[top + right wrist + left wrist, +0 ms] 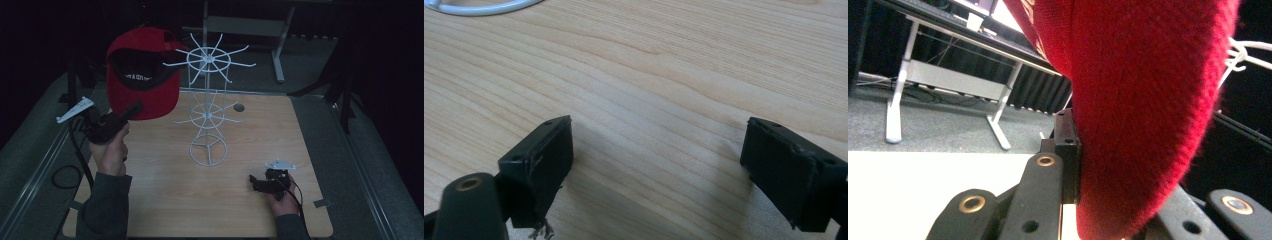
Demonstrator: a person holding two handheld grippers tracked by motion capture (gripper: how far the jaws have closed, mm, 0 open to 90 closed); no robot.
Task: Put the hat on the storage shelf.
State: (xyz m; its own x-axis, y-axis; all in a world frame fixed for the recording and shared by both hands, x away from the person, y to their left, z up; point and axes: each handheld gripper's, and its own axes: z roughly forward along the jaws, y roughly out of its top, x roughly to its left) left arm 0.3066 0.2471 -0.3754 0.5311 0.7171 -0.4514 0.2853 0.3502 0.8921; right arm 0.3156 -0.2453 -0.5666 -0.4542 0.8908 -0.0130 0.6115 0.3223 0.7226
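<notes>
Two grippers work around a white wire rack on the table. Nearest, right of its base, the right gripper rests with fingers wide apart, empty. Left of the rack, the left gripper clamps a red cap raised beside the top hooks; its inner label is unreadable.

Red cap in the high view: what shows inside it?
Inside the red cap, held up by the left gripper, a dark lining with a white printed label shows; its wording is unreadable, and the crown's depth is too dark.
</notes>
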